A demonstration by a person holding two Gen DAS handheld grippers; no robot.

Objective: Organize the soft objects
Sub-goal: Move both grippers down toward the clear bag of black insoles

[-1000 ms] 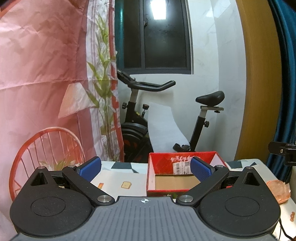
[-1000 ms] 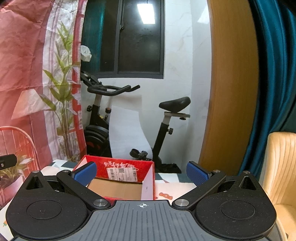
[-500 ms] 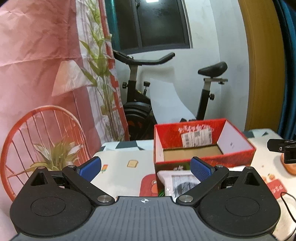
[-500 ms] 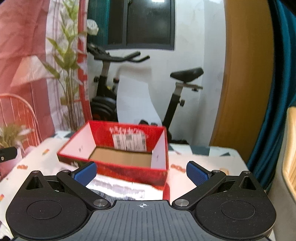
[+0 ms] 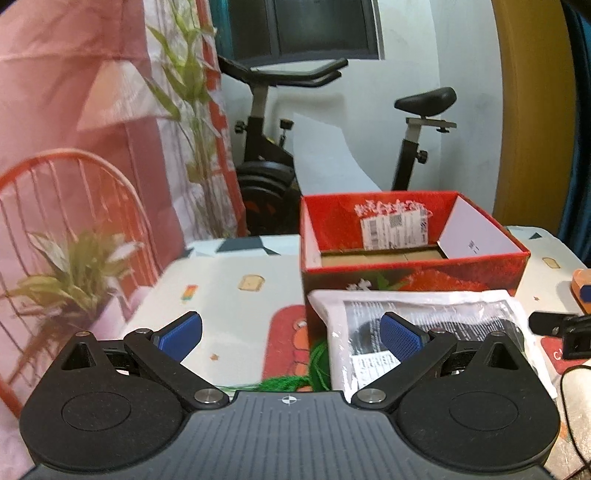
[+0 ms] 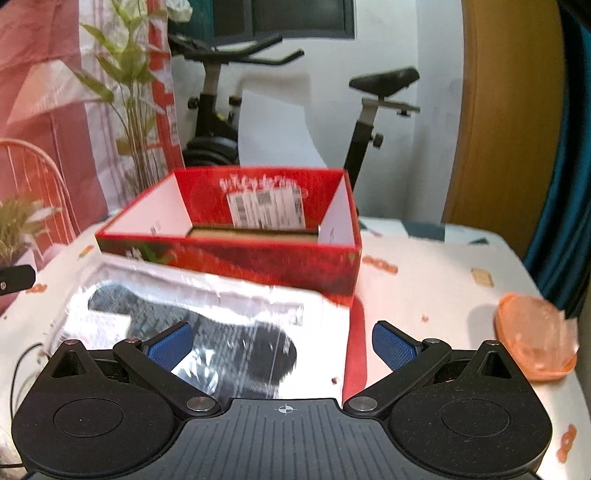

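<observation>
On the patterned bench (image 6: 436, 266), a plastic-wrapped soft packet (image 6: 207, 325) lies against the empty red box (image 6: 258, 236); both the left gripper (image 5: 291, 332) and right gripper (image 6: 282, 343) hover spread and empty, and the slick wrap could slip from a shallow pinch.

Warm indoor light fills both of my views, fairly bright and even. The dark window (image 5: 306, 29) gives no daylight. In my right view the plastic bag (image 6: 207, 328) throws white glare that washes out its print, and the whole picture is smeared, the label inside the red box (image 6: 236, 243) unreadable. My left view is sharper in the middle, yet the plant (image 5: 74, 273) and the red chair (image 5: 55, 206) at the left edge are blurred. Fisheye distortion bows the wooden door frame (image 5: 528, 110) and curves the surface (image 6: 436, 280) at the edges. Soft shadows lie under the box.
</observation>
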